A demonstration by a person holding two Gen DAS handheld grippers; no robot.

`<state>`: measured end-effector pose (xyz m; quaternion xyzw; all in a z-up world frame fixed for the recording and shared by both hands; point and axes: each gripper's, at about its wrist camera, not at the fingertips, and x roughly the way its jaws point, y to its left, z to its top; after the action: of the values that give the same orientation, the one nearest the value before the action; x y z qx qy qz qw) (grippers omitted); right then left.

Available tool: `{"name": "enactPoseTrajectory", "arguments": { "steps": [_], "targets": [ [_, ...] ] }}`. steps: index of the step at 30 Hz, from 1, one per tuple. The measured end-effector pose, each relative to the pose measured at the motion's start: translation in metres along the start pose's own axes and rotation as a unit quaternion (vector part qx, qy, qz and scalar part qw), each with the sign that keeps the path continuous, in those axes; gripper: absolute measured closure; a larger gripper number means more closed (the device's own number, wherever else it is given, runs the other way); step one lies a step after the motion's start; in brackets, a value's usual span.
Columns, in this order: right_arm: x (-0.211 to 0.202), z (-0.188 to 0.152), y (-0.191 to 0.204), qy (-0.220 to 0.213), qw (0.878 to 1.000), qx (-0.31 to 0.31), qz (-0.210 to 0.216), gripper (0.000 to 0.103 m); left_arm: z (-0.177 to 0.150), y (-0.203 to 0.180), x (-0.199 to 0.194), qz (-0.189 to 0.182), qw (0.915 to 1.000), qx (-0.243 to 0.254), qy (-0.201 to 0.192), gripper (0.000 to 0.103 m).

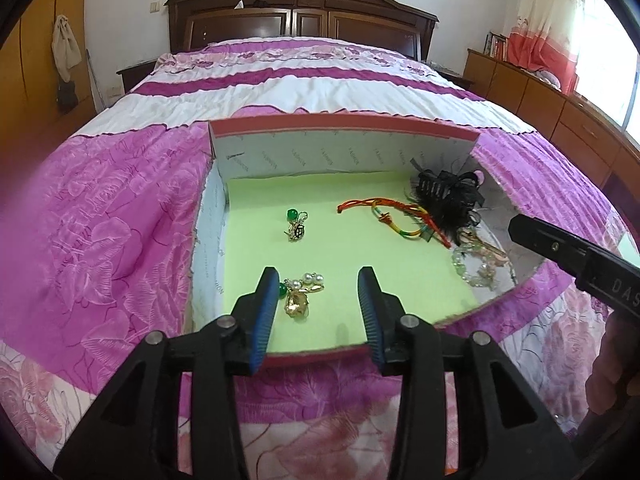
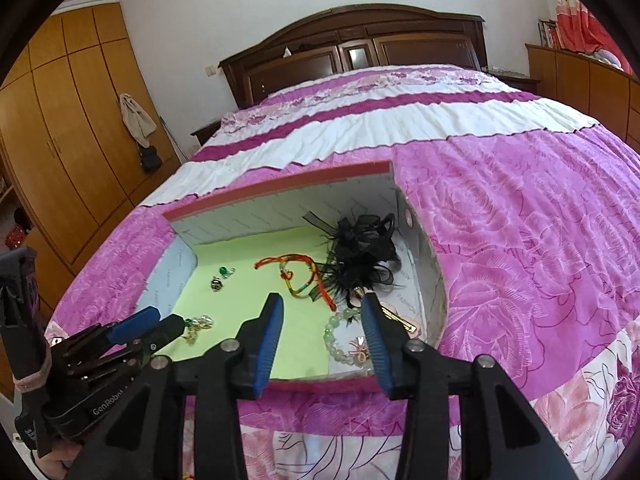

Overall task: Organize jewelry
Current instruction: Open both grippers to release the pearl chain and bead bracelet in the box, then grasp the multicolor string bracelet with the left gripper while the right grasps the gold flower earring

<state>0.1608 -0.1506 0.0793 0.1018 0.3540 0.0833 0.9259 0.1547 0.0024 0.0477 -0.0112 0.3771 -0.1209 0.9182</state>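
Bed's pink quilt [image 1: 120, 208] carries my open cardboard box [image 1: 344, 128]; both tongs, left [image 1: 318, 300] and right [image 2: 322, 320], released, empty; next, grasp the pale green bead bracelet [image 2: 340, 336].

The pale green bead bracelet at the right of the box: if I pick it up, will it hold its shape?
Probably not. The bead bracelet looks like separate round beads on a string, so it would likely sag into a loop. The glossy beads may slip between the right gripper fingers. It lies against a gold clip, which might snag.
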Motion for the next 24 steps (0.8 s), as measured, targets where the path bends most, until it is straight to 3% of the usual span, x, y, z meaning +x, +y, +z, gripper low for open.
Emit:
{"name": "enactPoseTrajectory", "arguments": {
  "steps": [12,24],
  "targets": [
    [-0.047,-0.008,0.015,-0.023,0.999,-0.001,0.03,0.05,-0.005,-0.004,-0.043,-0.004,0.9999,0.0,-0.013,0.07],
    [-0.089,-0.033,0.019,-0.02,0.999,-0.01,0.034,0.05,-0.016,-0.008,-0.081,-0.006,0.9999,0.002,-0.011,0.07]
  ]
}}
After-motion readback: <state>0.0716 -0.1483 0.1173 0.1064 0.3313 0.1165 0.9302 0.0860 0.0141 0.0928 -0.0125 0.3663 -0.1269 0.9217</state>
